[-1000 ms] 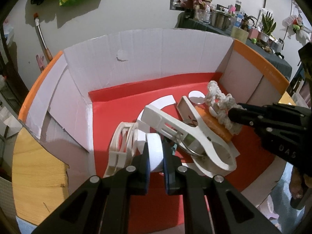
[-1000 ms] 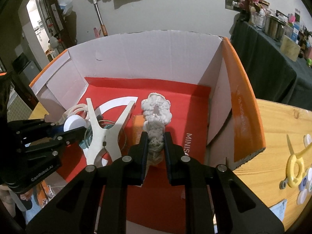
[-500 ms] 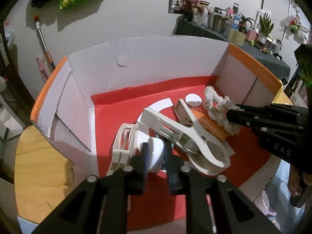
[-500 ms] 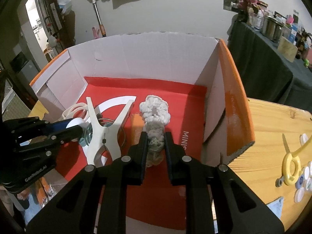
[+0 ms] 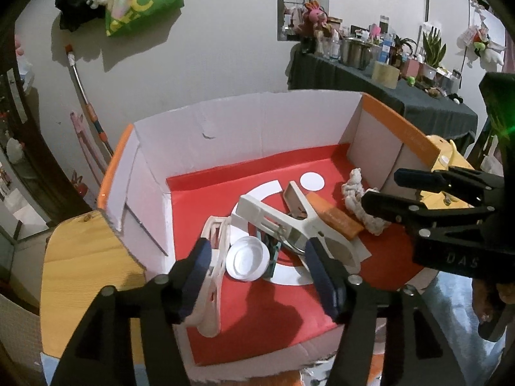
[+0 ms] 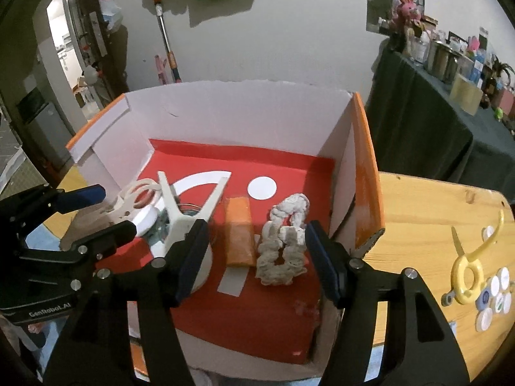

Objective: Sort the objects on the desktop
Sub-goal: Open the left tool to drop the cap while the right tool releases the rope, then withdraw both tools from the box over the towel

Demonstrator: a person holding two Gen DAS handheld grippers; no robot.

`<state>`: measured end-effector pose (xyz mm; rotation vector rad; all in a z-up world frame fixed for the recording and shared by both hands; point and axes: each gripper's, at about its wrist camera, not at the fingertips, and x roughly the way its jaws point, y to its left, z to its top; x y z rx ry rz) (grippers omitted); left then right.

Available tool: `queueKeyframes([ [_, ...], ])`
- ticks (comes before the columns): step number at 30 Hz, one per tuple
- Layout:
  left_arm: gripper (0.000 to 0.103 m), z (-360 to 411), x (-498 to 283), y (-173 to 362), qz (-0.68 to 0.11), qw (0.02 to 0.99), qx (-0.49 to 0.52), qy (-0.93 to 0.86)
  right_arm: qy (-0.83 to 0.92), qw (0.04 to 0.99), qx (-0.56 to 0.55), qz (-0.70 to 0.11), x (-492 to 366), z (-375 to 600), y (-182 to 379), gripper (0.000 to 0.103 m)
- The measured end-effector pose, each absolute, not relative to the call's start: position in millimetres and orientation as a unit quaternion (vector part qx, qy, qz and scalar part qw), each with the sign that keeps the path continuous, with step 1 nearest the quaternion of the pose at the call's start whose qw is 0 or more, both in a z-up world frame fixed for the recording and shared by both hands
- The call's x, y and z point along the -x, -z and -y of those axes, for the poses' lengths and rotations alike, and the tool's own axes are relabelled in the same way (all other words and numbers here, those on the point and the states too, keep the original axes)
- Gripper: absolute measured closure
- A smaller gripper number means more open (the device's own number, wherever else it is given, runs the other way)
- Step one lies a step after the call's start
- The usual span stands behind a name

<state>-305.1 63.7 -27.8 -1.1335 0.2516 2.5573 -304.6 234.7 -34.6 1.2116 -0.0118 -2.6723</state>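
Observation:
An orange-and-white cardboard box with a red floor holds the sorted items. My left gripper is open and empty above a round white cap, which lies on the box floor beside a large white clip and white scissors. My right gripper is open and empty above a white knitted scrunchie, which lies on the red floor next to an orange block. The scrunchie and orange block also show in the left wrist view.
The box stands on a wooden table. To the right of the box lie yellow scissors and several bottle caps. The box's right wall stands between them and the box floor.
Both grippers opened and rose. The left let go of the white cap, the right let go of the scrunchie; both items now lie on the box floor.

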Motion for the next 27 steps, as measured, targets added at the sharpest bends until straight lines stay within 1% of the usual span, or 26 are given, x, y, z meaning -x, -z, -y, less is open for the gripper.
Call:
queueKeyframes([
  [2,0.027,-61,301,24,-0.084,0.16,0.392,-0.902,0.907,0.104,-0.407,0.003,301,-234,31,0.043],
  [3,0.025,-60,299,21,-0.082,0.157,0.39,-0.904,0.908,0.105,-0.406,0.002,299,-233,29,0.043],
  [5,0.016,-57,293,15,-0.078,0.149,0.383,-0.908,0.909,0.106,-0.404,0.001,294,-233,25,0.043],
  [8,0.008,-51,282,8,-0.075,0.136,0.371,-0.916,0.911,0.106,-0.399,0.002,285,-233,20,0.042],
  [9,0.007,-49,279,5,-0.074,0.132,0.368,-0.917,0.911,0.106,-0.398,0.004,281,-233,18,0.042],
  [11,0.0,-43,272,-1,-0.069,0.12,0.361,-0.922,0.913,0.107,-0.393,0.007,273,-233,13,0.042],
  [13,0.0,-37,261,-8,-0.062,0.11,0.351,-0.928,0.916,0.104,-0.386,0.005,262,-234,7,0.038],
  [15,0.0,-32,252,-12,-0.061,0.102,0.349,-0.93,0.921,0.1,-0.377,0.003,251,-233,0,0.031],
  [19,0.0,-24,233,-19,-0.06,0.087,0.348,-0.932,0.93,0.094,-0.354,-0.002,223,-231,-16,0.023],
  [21,0.0,-20,221,-21,-0.059,0.081,0.346,-0.933,0.934,0.089,-0.345,-0.005,207,-230,-24,0.016],
  [25,0.0,-10,195,-24,-0.052,0.075,0.342,-0.935,0.941,0.083,-0.329,-0.007,175,-229,-35,0.014],
  [26,0.0,-8,187,-25,-0.052,0.073,0.341,-0.936,0.942,0.082,-0.325,-0.008,167,-228,-38,0.012],
  [27,0.0,-6,180,-25,-0.052,0.072,0.338,-0.937,0.944,0.077,-0.32,-0.008,158,-227,-40,0.009],
])
